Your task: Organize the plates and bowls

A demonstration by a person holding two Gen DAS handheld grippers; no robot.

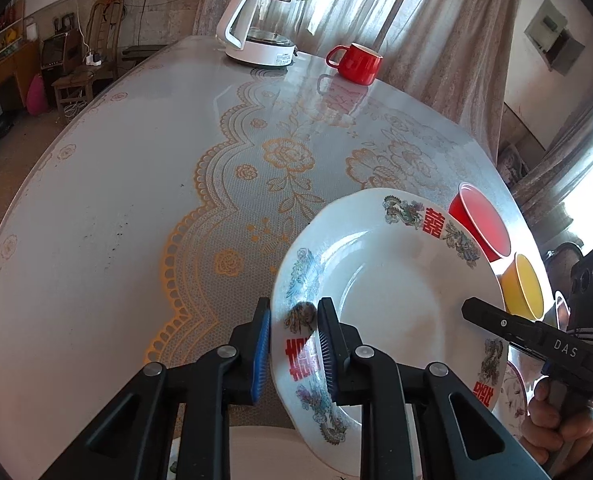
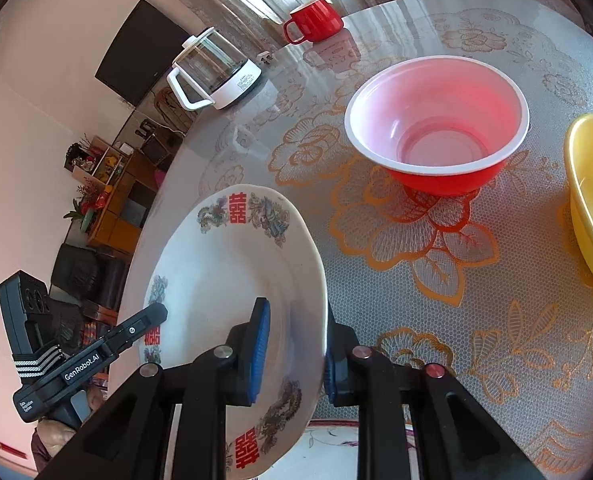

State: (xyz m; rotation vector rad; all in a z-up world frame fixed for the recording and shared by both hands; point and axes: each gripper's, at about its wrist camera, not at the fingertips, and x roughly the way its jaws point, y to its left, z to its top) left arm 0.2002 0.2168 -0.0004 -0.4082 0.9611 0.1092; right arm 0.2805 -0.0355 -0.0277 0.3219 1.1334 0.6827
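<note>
1. My left gripper (image 1: 293, 354) clamps the plate (image 1: 396, 292) rim at 9 o'clock.
2. My right gripper (image 2: 292, 354) clamps its 3 o'clock rim.
3. Plate tilted above counter (image 2: 416, 288); red bowl (image 2: 436, 120) at 1 o'clock.

A lived-in home, in its living and dining room. The round tabletop (image 1: 96, 208) wears a clear cover printed with gold lace flowers, and holds a glass electric kettle (image 1: 262, 28) and a red mug (image 1: 356, 62). Sheer curtains (image 1: 416, 20) hang over a bright window behind it. Along the wall stand a wooden chair (image 1: 104, 28), a wooden cabinet (image 2: 112, 208) crowded with flowers and trinkets, a dark wall-mounted television (image 2: 142, 52) and a black armchair (image 2: 84, 272).
</note>
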